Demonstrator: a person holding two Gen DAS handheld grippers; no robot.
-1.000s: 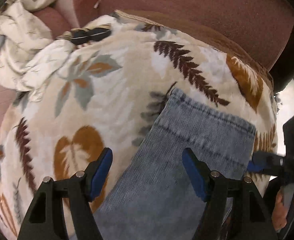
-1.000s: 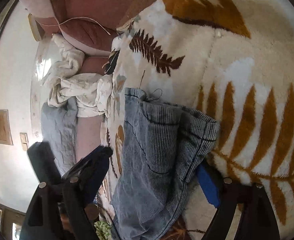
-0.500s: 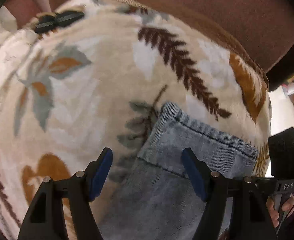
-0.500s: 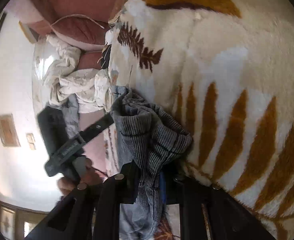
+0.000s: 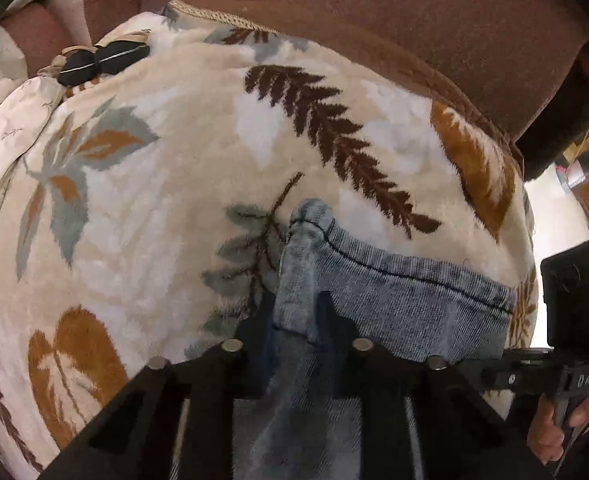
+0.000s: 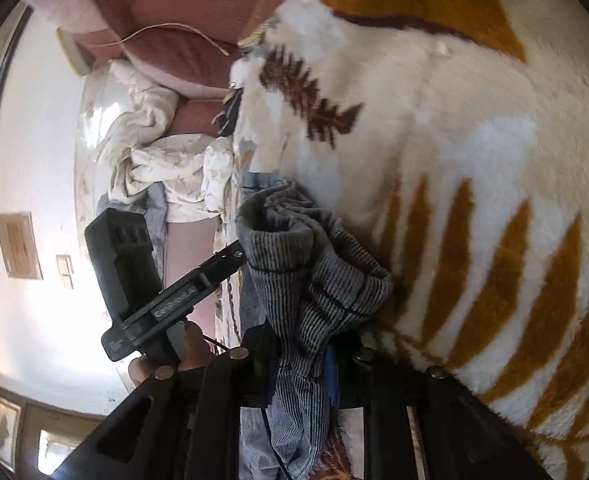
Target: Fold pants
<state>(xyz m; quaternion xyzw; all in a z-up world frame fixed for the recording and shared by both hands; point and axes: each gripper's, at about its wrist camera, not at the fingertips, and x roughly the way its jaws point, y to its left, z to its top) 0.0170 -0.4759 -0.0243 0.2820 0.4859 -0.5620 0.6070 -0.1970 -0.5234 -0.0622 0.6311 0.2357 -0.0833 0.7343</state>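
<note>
Both were wide open a second ago: left hand-held gripper (image 5: 296,336) closing on pants (image 5: 398,300) hem corner, right hand-held gripper (image 6: 314,354) clenched on bunched denim (jaws easing open slightly).

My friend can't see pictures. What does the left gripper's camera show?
The left gripper is closing on a bunched corner of the light blue jeans, which lie on a fuzzy cream blanket with leaf patterns. At the right edge a hand holds the other gripper's handle.
</note>
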